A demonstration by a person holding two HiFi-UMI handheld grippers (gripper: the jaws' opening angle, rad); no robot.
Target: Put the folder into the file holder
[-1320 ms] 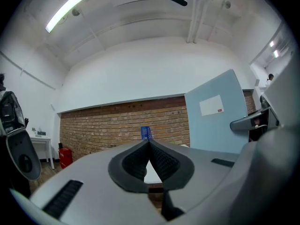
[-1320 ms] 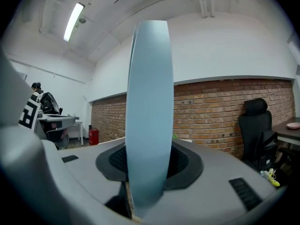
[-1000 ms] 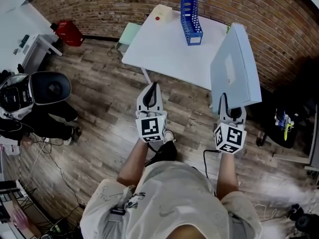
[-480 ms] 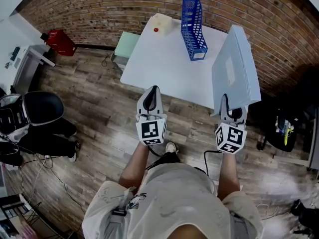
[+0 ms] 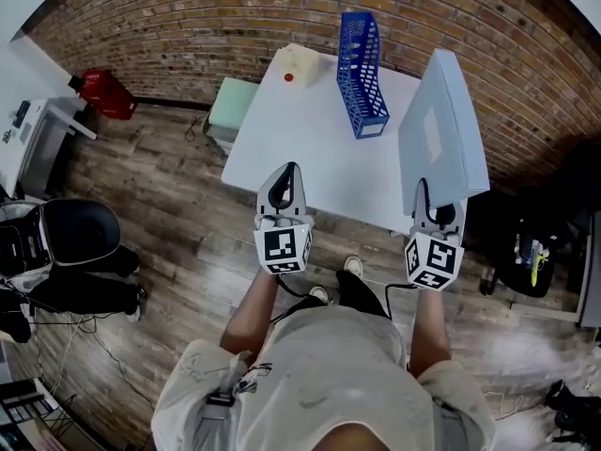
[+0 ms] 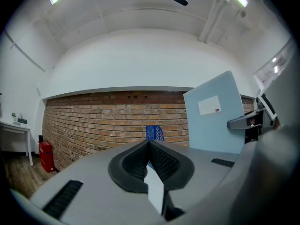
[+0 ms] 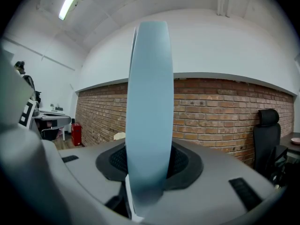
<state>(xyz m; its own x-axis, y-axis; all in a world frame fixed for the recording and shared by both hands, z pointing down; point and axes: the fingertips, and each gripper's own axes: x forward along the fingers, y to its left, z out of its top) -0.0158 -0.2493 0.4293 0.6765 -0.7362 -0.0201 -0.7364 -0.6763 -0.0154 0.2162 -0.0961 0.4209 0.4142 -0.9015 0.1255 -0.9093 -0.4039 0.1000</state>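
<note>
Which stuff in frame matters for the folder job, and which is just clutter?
Job: pale blue flat folder, gripped by right tool; blue slotted plastic file holder; white table under it.
Clutter: cream block; small red object; pale green box beside table; red container on floor; black office chair.

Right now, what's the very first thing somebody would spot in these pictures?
The big pale blue folder, held upright in the right gripper, its jaws closed on the lower edge, at the right side of the white table. Next, the bright blue file holder standing on that table near the brick wall. The left gripper is shut and empty.
</note>
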